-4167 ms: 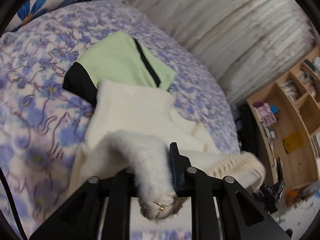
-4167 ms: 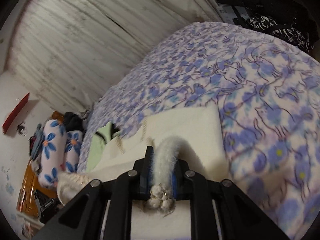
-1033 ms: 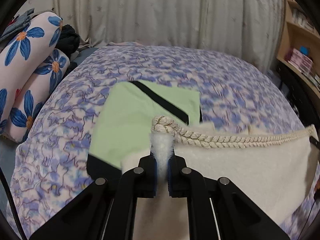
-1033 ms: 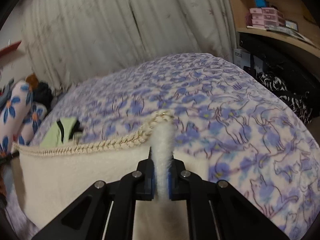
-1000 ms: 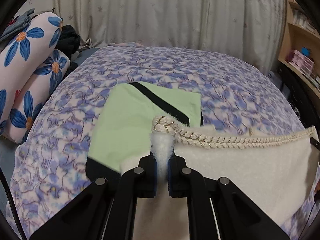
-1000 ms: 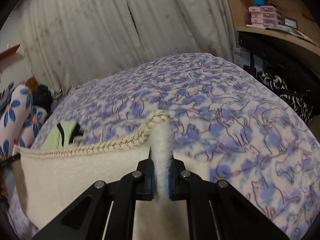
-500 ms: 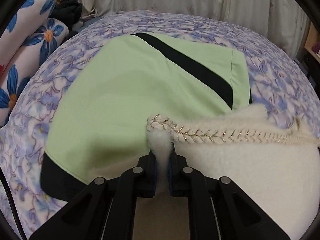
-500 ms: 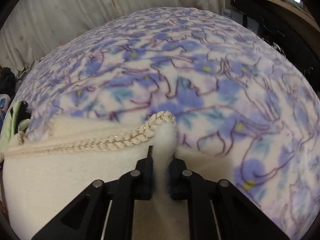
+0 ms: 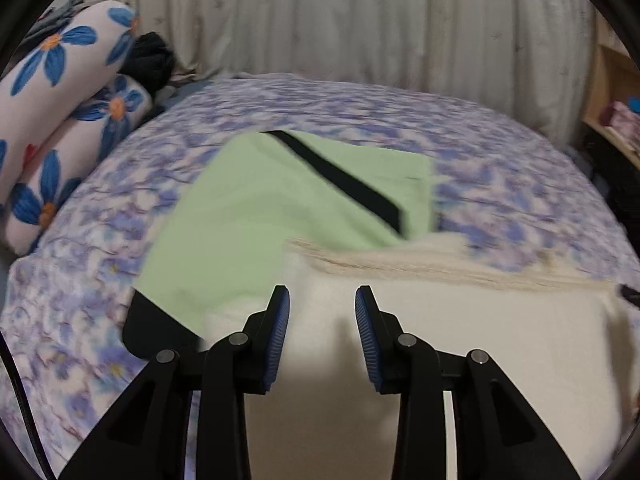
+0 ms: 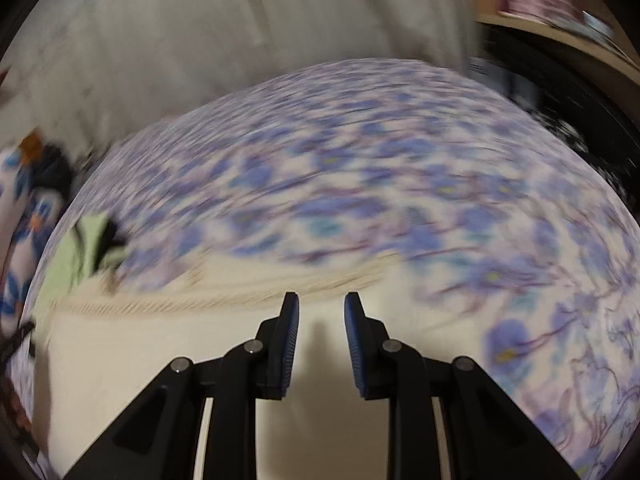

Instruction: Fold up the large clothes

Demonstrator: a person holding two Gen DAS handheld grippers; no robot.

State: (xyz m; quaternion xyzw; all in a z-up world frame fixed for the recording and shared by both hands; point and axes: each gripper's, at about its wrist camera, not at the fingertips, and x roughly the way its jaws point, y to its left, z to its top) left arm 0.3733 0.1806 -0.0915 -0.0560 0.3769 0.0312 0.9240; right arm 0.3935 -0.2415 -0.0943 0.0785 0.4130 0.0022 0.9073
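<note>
A cream fluffy garment (image 9: pixel 460 340) with a braided rope trim (image 9: pixel 420 268) lies flat on the bed, its far edge partly over a folded light-green garment with black bands (image 9: pixel 280 208). My left gripper (image 9: pixel 322 312) is open and empty just above the cream garment's left end. In the right wrist view the same cream garment (image 10: pixel 160 352) lies under my right gripper (image 10: pixel 318 314), which is open and empty near its trim (image 10: pixel 240 292). The right view is motion-blurred.
The bed has a purple flower-print cover (image 9: pixel 500 168). Blue-flowered bolsters (image 9: pixel 60 120) and dark clothes (image 9: pixel 150 60) lie at the left. A curtain (image 9: pixel 360 20) hangs behind the bed. Wooden shelves (image 9: pixel 616 100) stand at the right.
Both grippers have opened and let go of the cream garment's trimmed edge, which now lies on the bed. Both grippers have drawn back a little.
</note>
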